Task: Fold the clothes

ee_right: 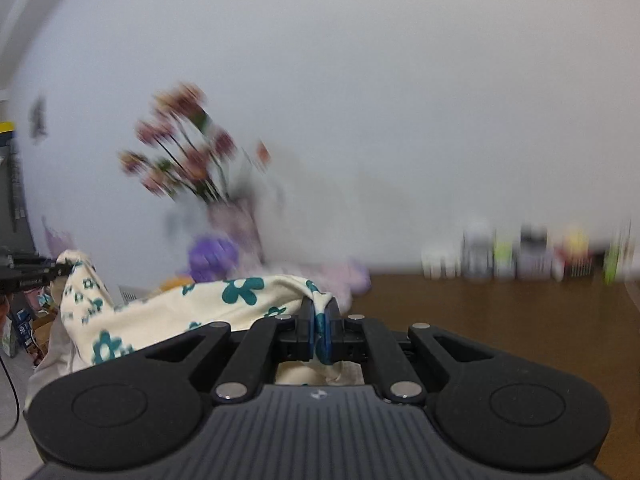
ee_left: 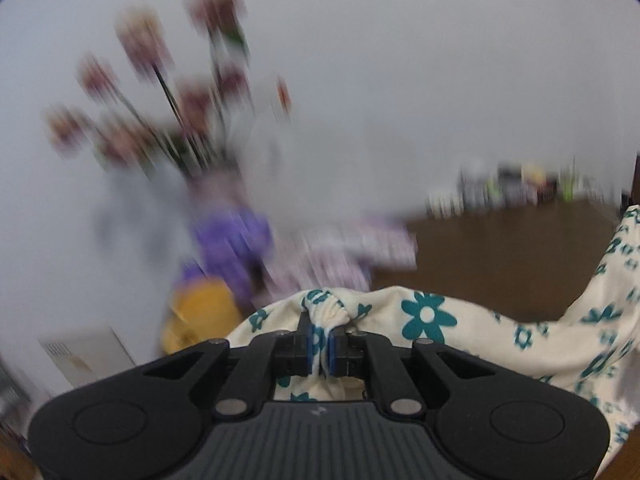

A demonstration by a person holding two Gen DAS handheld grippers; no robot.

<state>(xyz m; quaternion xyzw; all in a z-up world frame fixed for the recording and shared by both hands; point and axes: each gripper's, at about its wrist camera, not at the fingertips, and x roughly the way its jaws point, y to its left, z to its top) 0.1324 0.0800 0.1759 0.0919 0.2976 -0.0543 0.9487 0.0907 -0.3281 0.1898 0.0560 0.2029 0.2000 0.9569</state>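
A cream garment with teal flowers [ee_left: 472,328] is lifted above the brown table [ee_left: 500,256]. My left gripper [ee_left: 320,348] is shut on a bunched, ribbed edge of it, the cloth squeezed between the blue pads. The fabric runs off to the right and up toward the frame edge. In the right wrist view the same garment [ee_right: 168,312] stretches leftward from my right gripper [ee_right: 319,336], which is shut on another part of its edge. At the far left of that view the left gripper [ee_right: 60,270] pinches the cloth's other end. Both views are motion-blurred.
A vase of dark pink flowers [ee_right: 180,156] stands at the back left beside purple [ee_left: 236,240] and yellow [ee_left: 200,316] items and a pile of pale lilac cloth [ee_left: 352,256]. A row of small bottles [ee_right: 528,252] lines the wall at back right. Bare table [ee_right: 500,312] lies right.
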